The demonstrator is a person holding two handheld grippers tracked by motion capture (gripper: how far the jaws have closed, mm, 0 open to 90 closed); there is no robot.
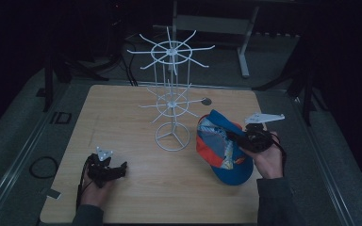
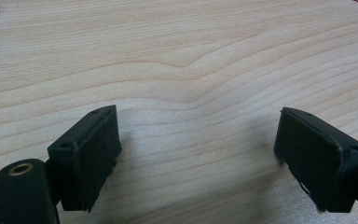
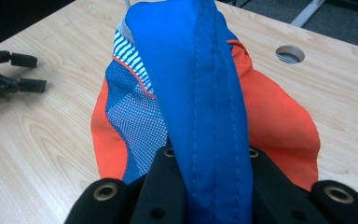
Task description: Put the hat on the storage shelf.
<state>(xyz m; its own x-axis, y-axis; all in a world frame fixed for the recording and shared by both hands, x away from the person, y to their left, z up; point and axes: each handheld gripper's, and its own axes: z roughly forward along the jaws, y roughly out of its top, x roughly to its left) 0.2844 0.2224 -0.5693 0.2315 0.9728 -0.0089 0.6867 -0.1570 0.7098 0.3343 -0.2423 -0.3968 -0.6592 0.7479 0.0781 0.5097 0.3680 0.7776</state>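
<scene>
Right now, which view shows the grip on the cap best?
Right gripper view: the jaws of the right gripper close on the blue fabric of the cap. High view shows the cap held small and dim. Left gripper view faces bare table.

The black two-jaw left gripper [image 1: 107, 170] rests low in the person's left hand [image 1: 95, 188], its jaws spread wide with nothing between them. The black two-jaw right gripper [image 1: 238, 140], held in the right hand [image 1: 268, 160], has its jaws clamped on blue fabric.

Black tongs [image 1: 121, 168] with brass-ringed screw holes, grey three-cornered top plates, trailing black cables, dark grey sleeves [image 1: 277, 200].
</scene>
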